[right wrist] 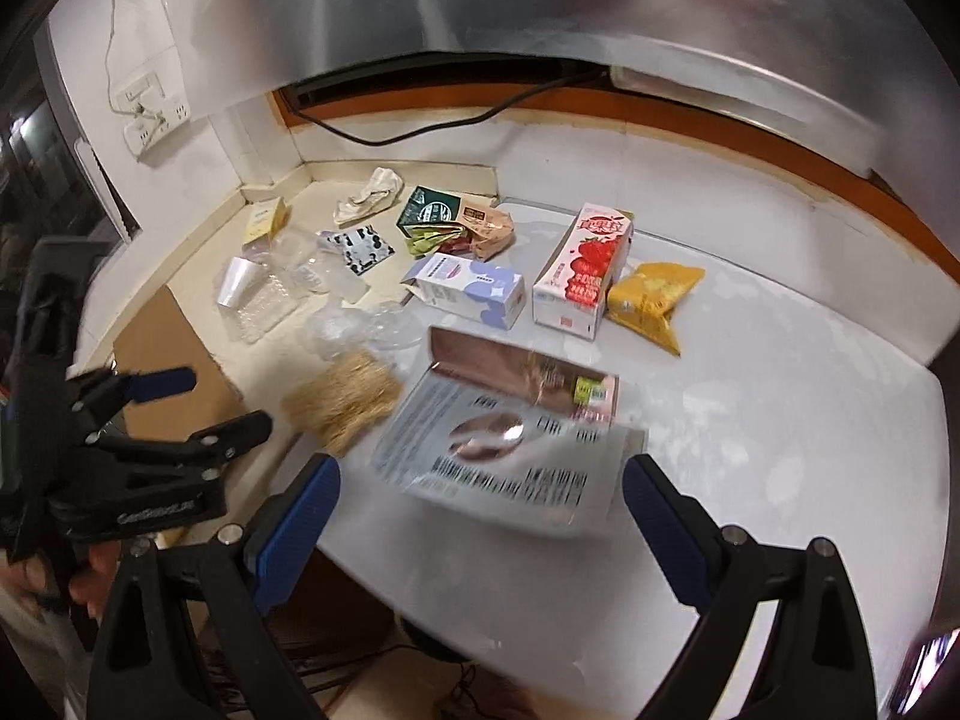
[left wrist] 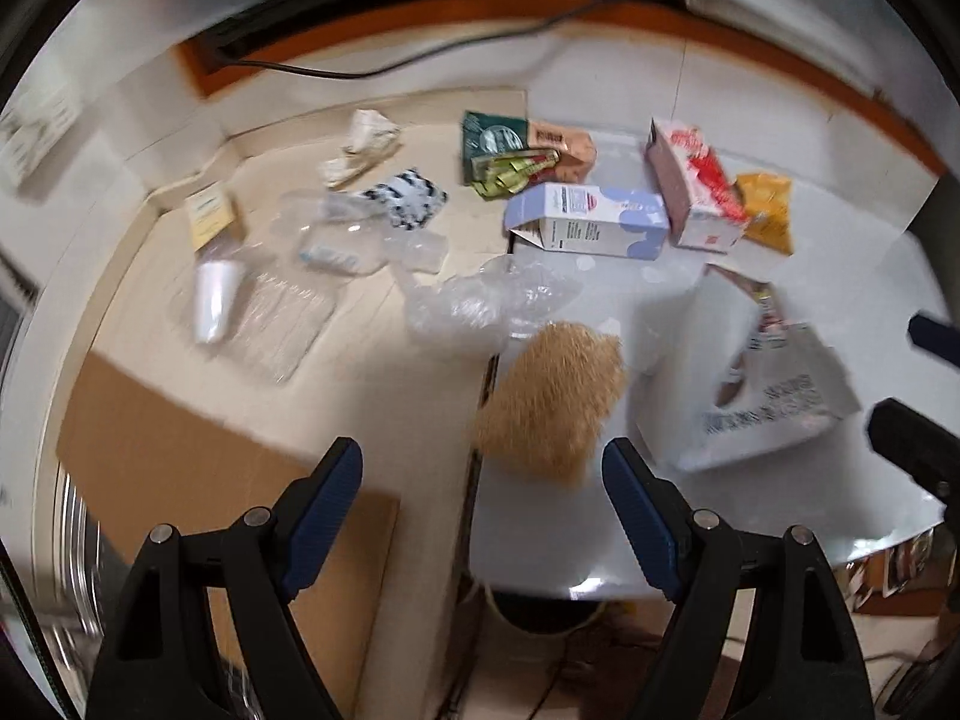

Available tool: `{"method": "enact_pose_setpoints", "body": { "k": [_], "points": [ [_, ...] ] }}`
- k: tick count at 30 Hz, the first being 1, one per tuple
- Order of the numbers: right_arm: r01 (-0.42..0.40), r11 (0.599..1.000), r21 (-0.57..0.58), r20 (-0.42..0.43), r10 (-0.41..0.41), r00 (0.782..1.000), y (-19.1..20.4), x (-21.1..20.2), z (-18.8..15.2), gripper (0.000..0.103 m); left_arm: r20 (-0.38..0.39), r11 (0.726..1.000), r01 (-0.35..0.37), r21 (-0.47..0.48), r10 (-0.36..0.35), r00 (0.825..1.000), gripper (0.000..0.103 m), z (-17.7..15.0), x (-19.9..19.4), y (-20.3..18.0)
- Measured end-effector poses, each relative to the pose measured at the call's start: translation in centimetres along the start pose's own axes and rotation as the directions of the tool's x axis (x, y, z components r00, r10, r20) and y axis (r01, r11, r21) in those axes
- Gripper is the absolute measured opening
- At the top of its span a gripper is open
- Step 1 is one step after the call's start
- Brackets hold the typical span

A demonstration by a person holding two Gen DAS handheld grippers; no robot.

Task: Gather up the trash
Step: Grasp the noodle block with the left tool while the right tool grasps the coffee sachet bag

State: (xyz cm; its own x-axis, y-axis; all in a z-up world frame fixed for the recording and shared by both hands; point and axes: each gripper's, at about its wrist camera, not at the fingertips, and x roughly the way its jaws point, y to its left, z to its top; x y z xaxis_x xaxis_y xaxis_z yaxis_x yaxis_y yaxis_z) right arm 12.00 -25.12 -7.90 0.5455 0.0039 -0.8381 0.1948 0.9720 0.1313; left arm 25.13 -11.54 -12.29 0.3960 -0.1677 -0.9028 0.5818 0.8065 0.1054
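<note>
Left claw and right claw agape, empty.

A white wall carries a power strip; right of it, an orange-brown ledge runs behind the pale countertop.

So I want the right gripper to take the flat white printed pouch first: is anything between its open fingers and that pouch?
Nothing visible. The right gripper is open, and the flat white printed pouch lies directly ahead between its fingers on the white counter. The tan fibrous pad lies left of the path.
</note>
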Motion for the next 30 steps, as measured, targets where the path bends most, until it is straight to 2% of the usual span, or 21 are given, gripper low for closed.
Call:
{"method": "enact_pose_setpoints", "body": {
  "k": [3, 5, 8, 10, 11, 12, 17, 19, 20, 22, 24, 25, 26, 27, 29, 30],
  "points": [
    [-0.039, 0.996, -0.081, -0.025, 0.037, 0.999, -0.9, 2.0, 0.9, 0.096, -0.064, 0.999, 0.011, 0.033, -0.009, 0.998, 0.08, 1.6, 3.4, -0.3],
    [-0.061, 0.988, -0.138, -0.04, 0.056, 0.998, -1.3, 2.9, 1.3, 0.096, -0.095, 0.999, 0.023, 0.042, -0.019, 0.995, 0.074, 2.1, 4.9, -0.4],
    [-0.079, 0.955, -0.287, -0.048, 0.068, 0.997, -1.2, 4.1, 1.9, 0.096, -0.128, 0.997, 0.069, 0.039, -0.064, 0.99, 0.069, 2.4, 6.4, -0.5],
    [-0.116, 0.914, -0.389, -0.067, 0.098, 0.993, -1.1, 4.9, 2.3, 0.096, -0.141, 0.995, 0.099, 0.032, -0.093, 0.986, 0.064, 2.6, 7.1, -0.7],
    [-0.131, 0.894, -0.427, -0.08, 0.107, 0.991, -1.0, 5.4, 2.5, 0.096, -0.143, 0.993, 0.114, 0.029, -0.109, 0.984, 0.054, 2.6, 7.1, -0.6],
    [-0.141, 0.871, -0.471, -0.099, 0.107, 0.989, -1.0, 6.2, 2.8, 0.096, -0.15, 0.989, 0.143, 0.023, -0.138, 0.979, 0.049, 2.6, 7.2, -0.7],
    [-0.238, 0.773, -0.588, -0.179, 0.163, 0.97, -0.3, 8.4, 3.9, 0.096, -0.116, 0.992, 0.114, 0.055, -0.107, 0.987, 0.035, 2.2, 6.4, -1.2],
    [-0.28, 0.723, -0.632, -0.211, 0.188, 0.959, 0.2, 9.0, 4.3, 0.096, -0.112, 0.993, 0.11, 0.043, -0.105, 0.988, 0.031, 2.0, 5.8, -0.9],
    [-0.301, 0.699, -0.649, -0.228, 0.199, 0.953, 0.4, 9.3, 4.4, 0.096, -0.111, 0.994, 0.108, 0.032, -0.104, 0.988, 0.026, 1.8, 5.5, -0.7],
    [-0.346, 0.649, -0.678, -0.273, 0.215, 0.938, 0.9, 10.2, 4.5, 0.096, -0.11, 0.994, 0.109, 0.005, -0.108, 0.988, 0.024, 1.5, 4.9, -0.1],
    [-0.385, 0.609, -0.693, -0.315, 0.224, 0.922, 1.3, 11.0, 4.5, 0.087, -0.103, 0.994, 0.107, -0.011, -0.107, 0.989, 0.024, 1.1, 4.3, 0.2],
    [-0.411, 0.593, -0.693, -0.346, 0.228, 0.91, 1.6, 11.5, 4.5, 0.076, -0.098, 0.994, 0.105, -0.018, -0.106, 0.989, 0.023, 0.9, 4.0, 0.4],
    [-0.425, 0.584, -0.692, -0.364, 0.226, 0.903, 1.8, 11.9, 4.6, 0.069, -0.095, 0.994, 0.106, -0.023, -0.107, 0.99, 0.023, 0.6, 3.8, 0.5],
    [-0.427, 0.577, -0.696, -0.371, 0.22, 0.902, 2.0, 12.2, 4.5, 0.066, -0.091, 0.994, 0.105, -0.03, -0.108, 0.99, 0.023, 0.3, 3.3, 0.8],
    [-0.453, 0.566, -0.689, -0.393, 0.234, 0.889, 2.1, 12.4, 4.3, 0.049, -0.079, 0.994, 0.1, -0.047, -0.103, 0.992, 0.022, -0.1, 2.7, 1.0],
    [-0.454, 0.57, -0.685, -0.391, 0.239, 0.889, 2.1, 12.4, 4.3, 0.046, -0.071, 0.993, 0.101, -0.059, -0.105, 0.992, 0.022, -0.1, 2.3, 1.1]
  ]
}}
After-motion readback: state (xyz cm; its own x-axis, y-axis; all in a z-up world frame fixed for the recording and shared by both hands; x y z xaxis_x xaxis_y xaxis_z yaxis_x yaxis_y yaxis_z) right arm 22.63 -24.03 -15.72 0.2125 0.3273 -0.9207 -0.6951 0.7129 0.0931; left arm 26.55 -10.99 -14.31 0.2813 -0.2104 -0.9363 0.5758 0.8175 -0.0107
